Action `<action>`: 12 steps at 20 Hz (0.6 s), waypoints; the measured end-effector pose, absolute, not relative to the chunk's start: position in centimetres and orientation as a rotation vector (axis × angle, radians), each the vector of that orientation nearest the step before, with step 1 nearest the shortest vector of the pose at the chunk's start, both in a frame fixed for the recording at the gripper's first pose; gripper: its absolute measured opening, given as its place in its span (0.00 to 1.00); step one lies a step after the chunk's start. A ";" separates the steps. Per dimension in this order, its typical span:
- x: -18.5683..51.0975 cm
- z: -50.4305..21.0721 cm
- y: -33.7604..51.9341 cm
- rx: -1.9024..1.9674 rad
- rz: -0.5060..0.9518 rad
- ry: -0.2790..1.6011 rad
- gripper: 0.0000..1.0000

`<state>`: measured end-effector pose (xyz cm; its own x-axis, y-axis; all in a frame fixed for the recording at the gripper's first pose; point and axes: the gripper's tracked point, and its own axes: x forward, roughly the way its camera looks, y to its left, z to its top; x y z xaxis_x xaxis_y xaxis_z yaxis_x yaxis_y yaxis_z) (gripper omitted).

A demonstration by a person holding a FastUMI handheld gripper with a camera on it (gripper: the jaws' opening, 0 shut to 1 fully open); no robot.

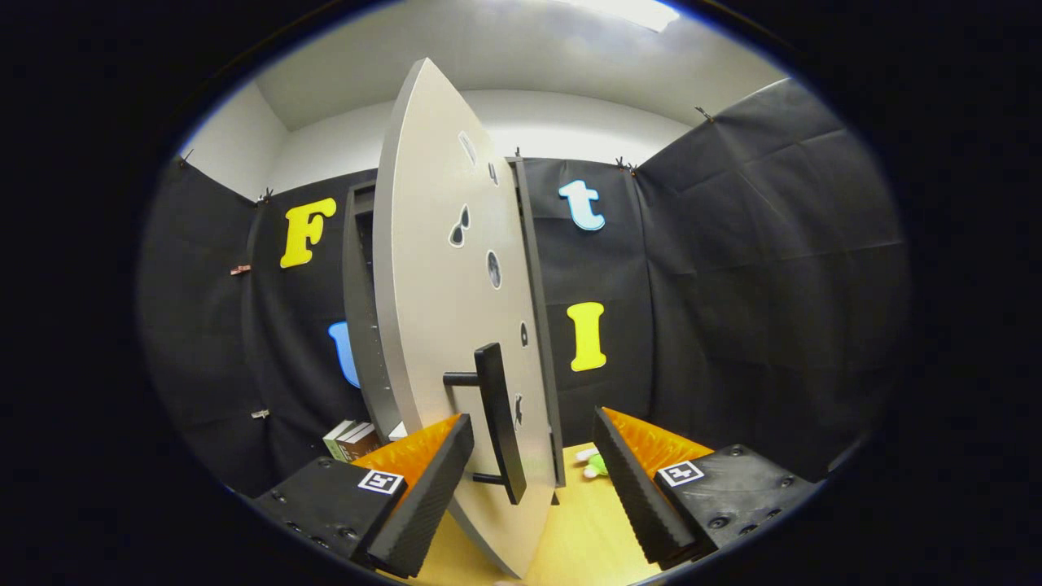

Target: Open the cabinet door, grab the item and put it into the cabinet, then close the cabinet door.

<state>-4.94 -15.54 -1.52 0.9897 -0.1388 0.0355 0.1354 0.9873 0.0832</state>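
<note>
While looking out along the two fingers, spotted a few books (350, 439) way over on the left, sitting on the wooden surface (586, 521) just beside the cabinet (358, 268). Found the cabinet door (431, 285) swung well out toward the camera, covering most of the opening, so couldn't see inside at all. Noticed a handful of odd cut-out shapes running down the door face. Caught the dark bar handle (498, 419) low on the door, right in the gap between the fingers, nearer the left finger (423, 496) than the right finger (639, 496). Had the jaws spread wide, gripping nothing; honestly couldn't tell whether the left finger was brushing the door. Then, just past the door's lower edge and beyond the fingers, picked out the item (593, 465), a small green and white thing lying on the surface, outside the cabinet. Looked too small and half hidden to say what exactly.
</note>
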 end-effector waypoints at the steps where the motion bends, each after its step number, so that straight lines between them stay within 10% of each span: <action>1: -4.3 -1.6 -14.1 0.076 -0.132 -0.040 0.97; 12: -0.9 -2.8 -0.9 0.054 -0.041 -0.011 0.98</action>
